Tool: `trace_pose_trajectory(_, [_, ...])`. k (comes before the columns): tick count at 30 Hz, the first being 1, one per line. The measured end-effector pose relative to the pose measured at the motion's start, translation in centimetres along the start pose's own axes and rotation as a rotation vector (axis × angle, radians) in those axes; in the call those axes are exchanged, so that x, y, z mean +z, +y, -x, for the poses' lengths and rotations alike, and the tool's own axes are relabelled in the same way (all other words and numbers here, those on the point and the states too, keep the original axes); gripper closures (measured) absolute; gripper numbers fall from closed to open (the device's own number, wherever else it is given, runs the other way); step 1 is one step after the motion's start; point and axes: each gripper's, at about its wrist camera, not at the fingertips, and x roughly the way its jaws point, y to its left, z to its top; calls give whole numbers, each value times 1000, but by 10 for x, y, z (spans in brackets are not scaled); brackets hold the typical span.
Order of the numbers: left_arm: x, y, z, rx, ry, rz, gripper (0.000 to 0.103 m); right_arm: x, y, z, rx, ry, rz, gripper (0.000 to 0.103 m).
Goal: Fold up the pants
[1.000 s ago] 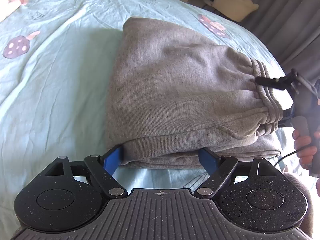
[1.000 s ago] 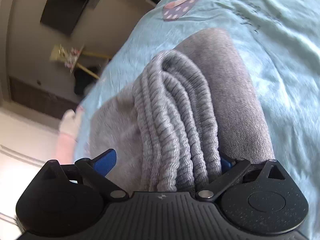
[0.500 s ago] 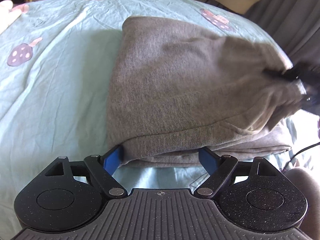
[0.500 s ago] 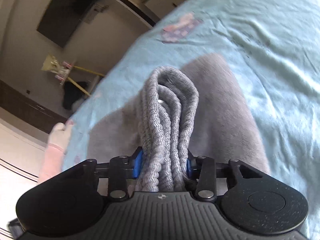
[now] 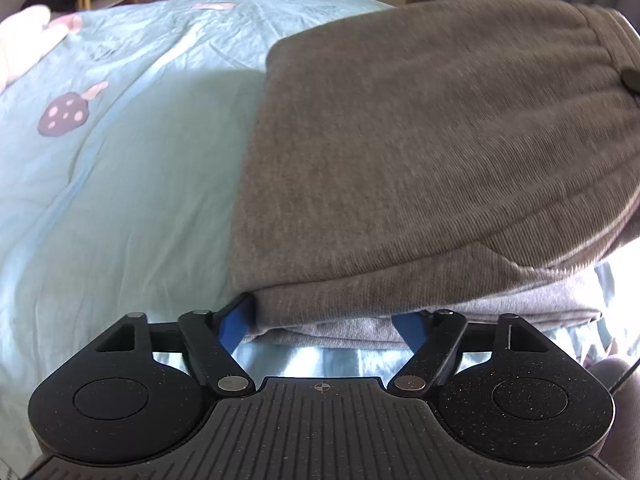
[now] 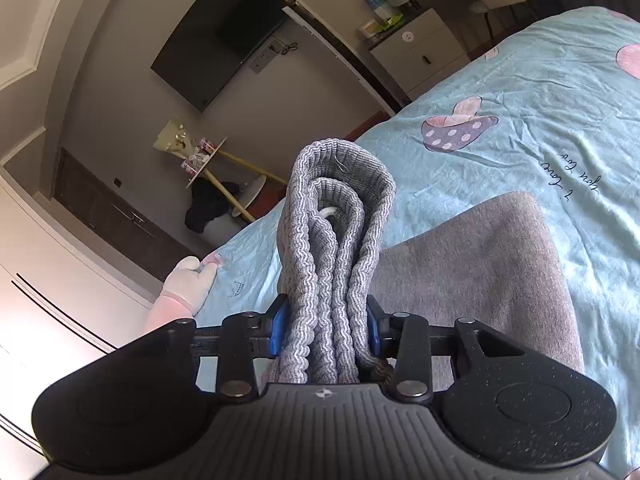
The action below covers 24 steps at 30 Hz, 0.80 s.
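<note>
The left claw [image 5: 325, 322] sits at 6 o'clock in its own view, low over the bed [image 5: 120, 184]. Its blue fingers [image 5: 236, 322] flank the near edge of the folded grey pants [image 5: 420, 152], and the jaws are closing; the left pad touches the fold, but whether both press I cannot tell. The pants fill the view from 12 to 3 o'clock, their top layer raised off the layers beneath. A pink soft toy [image 5: 24, 44] lies at 10 o'clock.

In the right wrist view the right claw [image 6: 325, 330] is clamped partway closed on the ribbed waistband [image 6: 336, 248], bunched in several layers and standing up between the pads. The rest of the pants [image 6: 480, 272] lies at 3 o'clock on the bed [image 6: 520, 132]. A dark screen [image 6: 216, 36] hangs on the wall at 11 o'clock.
</note>
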Motion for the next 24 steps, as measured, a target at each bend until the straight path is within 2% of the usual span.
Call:
trace_pose_trajectory(4, [0,20,6,-49,-17,93,37,-2,3,1,-9,0,9,65])
trace_pose_trajectory(8, [5,37,11,-100,-51,172,54,-2,9,2,-3,0,22,65])
trace_pose_trajectory(10, [8,39,15,-101,-78,170,60,-2,11,3,-3,-2,31,65])
trace_pose_trajectory(16, [12,36,38,-119,-216,98,63,5,12,9,17,-26,6,65])
trace_pose_trajectory(17, [12,33,41,-118,-231,75,59,7,14,8,17,-27,11,65])
trace_pose_trajectory(18, [13,30,43,-113,-231,47,48,8,16,8,21,-29,14,65])
trace_pose_trajectory(21, [5,13,44,-115,-203,-32,35,12,23,7,45,-41,23,65])
trace_pose_trajectory(23, [-5,-3,44,-110,-177,-76,22,14,23,5,62,-47,8,66])
trace_pose_trajectory(24, [-11,-11,45,-104,-182,-108,20,14,22,4,64,-46,-2,66])
